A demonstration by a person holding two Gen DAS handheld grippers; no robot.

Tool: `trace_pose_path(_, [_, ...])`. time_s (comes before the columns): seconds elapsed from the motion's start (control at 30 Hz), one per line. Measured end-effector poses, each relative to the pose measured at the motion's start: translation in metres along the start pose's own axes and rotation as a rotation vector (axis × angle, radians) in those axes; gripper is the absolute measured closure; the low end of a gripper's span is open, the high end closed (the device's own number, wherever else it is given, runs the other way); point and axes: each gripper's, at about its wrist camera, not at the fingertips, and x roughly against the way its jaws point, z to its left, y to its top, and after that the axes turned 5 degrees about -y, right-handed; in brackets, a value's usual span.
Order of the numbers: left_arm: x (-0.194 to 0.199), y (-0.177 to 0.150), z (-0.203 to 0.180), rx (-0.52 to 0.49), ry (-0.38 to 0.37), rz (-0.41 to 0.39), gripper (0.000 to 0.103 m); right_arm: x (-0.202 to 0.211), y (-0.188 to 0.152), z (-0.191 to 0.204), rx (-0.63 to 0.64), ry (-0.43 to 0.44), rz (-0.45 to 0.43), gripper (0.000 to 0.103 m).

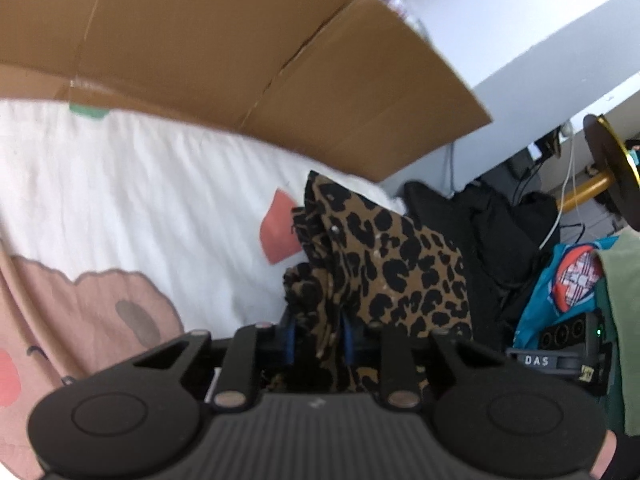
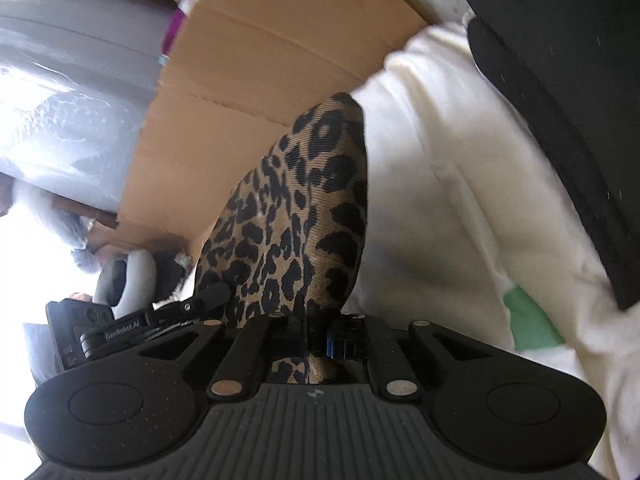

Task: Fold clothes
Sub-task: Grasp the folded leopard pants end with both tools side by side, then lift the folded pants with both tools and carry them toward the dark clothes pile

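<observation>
A leopard-print garment [image 1: 384, 264] in brown and black is lifted off the white bedcover [image 1: 140, 192]. In the left wrist view my left gripper [image 1: 320, 340] is shut on a bunched fold of it, the cloth pinched between the blue pads [image 1: 291, 340]. In the right wrist view the same leopard-print garment [image 2: 300, 220] rises as a taut sheet from my right gripper [image 2: 318, 344], which is shut on its edge. The other gripper's body [image 2: 120, 328] shows at the left of that view.
A flattened cardboard box [image 1: 240, 48] stands against the far side of the bed. Black clothes [image 1: 480, 220], a blue garment [image 1: 560, 280] and a green one [image 1: 624, 320] lie heaped at the right. A black cushion [image 2: 560, 100] sits on the bedcover [image 2: 460, 200].
</observation>
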Motion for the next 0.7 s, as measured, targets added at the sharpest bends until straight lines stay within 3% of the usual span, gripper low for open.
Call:
trace_pose_path(0.33, [0.031,0.014,-0.046,-0.03,0.017,-0.083,0.081,0.042,0.017,0.05,0.154,-0.027,-0.106,0.097])
trace_pose_path(0.7, [0.081,0.044,-0.131,-0.074,0.047,-0.114,0.081,0.12,0.041,0.106,0.2,0.012,-0.179,0.097])
